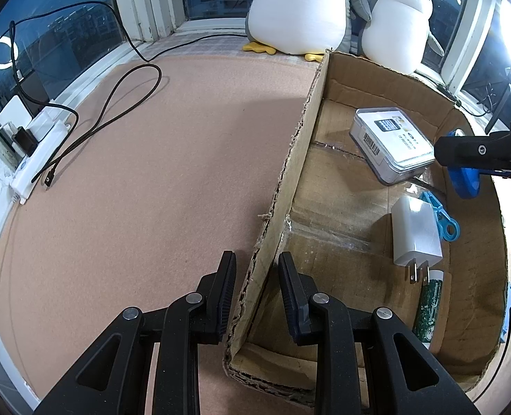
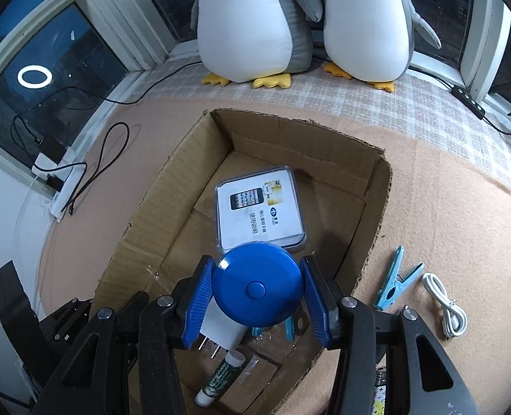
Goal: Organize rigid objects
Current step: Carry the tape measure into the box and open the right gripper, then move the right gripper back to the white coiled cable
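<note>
Two grippers are at the cardboard box [image 2: 376, 186]. The right gripper [image 2: 257, 290] is closed on a blue disc-shaped tape measure [image 2: 257, 285], its fingers clamping the rim on opposite sides; the flat face with the centre button points toward the wrist camera, and the disc hangs above the box interior. The left gripper [image 1: 257, 297] straddles the near left box wall [image 1: 290, 180] with its jaws parted, one finger outside and one inside. On the box floor lie a clear case [image 2: 260, 209], a white charger [image 1: 416, 231] with prongs toward the near wall, and a green-and-white tube [image 2: 221, 377] whose long axis runs near to far. A light blue clothespin [image 2: 393, 283] and white cable [image 2: 445, 307] rest on the table outside, right of the box.
</note>
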The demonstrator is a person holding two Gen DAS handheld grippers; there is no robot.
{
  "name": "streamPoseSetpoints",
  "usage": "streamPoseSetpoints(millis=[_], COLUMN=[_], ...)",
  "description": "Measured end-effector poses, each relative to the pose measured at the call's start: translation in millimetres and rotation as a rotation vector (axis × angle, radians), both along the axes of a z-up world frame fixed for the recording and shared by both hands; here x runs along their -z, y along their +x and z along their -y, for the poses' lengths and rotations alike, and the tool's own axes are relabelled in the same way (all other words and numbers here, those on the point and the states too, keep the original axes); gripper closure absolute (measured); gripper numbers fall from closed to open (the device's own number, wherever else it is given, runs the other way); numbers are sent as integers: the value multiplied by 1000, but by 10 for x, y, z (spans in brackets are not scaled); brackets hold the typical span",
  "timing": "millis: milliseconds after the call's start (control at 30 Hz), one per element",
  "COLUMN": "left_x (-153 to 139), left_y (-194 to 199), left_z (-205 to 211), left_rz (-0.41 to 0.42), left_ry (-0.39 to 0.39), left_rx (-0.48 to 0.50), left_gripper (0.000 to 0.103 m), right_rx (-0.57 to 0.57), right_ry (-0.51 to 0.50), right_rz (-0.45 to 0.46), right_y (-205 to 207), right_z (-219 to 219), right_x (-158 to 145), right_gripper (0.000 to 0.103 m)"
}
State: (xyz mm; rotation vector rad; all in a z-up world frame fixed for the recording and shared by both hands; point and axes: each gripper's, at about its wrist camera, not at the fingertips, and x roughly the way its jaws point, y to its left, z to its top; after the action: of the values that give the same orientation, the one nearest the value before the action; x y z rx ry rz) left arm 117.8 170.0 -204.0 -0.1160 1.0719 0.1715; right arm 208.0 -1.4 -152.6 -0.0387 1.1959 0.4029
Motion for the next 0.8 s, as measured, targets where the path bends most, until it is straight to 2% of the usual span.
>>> streamPoseSetpoints(millis=[167,500,633,800], left_x=[0,0,-5,-8], left_y=[3,10,9,5], left_z=[6,13,22,29], left_rz=[-1,-1,-1,-3], left_ry=[3,6,8,10], left_rx=[0,0,1,1], left_gripper=[75,75,75,75], right_rx=[-22,-33,-23,-20], right_ry=[3,23,56,48], right_rz=[9,49,80,140], right_y=[-27,-136,-193,-276], right_z=[-30,122,346,710], right_x=[-22,-225,-384,-563], right_gripper=[45,45,45,45])
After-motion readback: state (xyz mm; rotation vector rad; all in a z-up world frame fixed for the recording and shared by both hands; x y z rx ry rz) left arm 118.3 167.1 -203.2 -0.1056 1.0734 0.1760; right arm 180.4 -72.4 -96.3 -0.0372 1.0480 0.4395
